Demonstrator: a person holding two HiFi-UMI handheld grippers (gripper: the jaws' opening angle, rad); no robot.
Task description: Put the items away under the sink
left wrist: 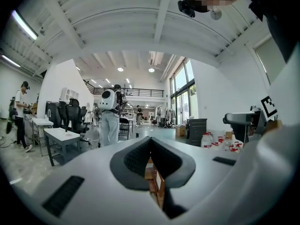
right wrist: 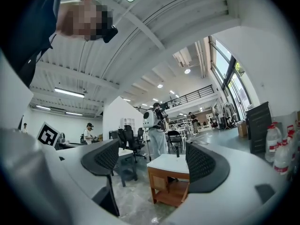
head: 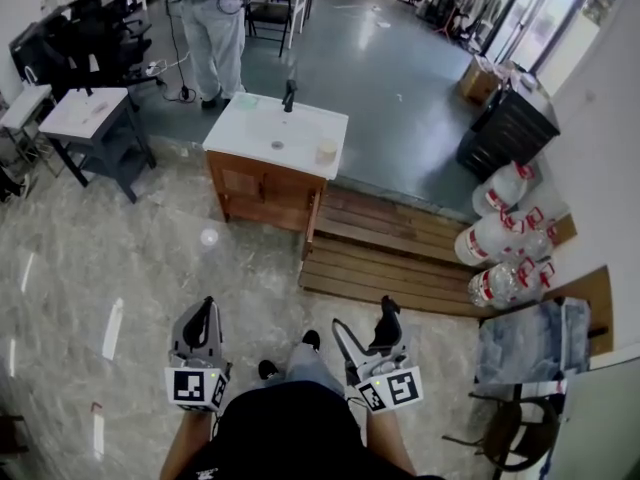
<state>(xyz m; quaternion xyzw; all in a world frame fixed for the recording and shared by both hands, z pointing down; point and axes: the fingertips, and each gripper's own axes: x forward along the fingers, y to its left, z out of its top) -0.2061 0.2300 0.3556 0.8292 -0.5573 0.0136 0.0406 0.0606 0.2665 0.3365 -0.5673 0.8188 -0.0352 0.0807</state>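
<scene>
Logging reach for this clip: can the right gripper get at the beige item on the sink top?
Probably not yet: the right gripper, jaws apart, is far from the sink top, bare floor lying between. Nothing blocks the way to the beige item.

Left gripper (head: 207,310) sits low in front of the body with its jaws pressed together and nothing between them. Right gripper (head: 364,320) is level beside it, jaws apart, empty. Both point forward.
</scene>
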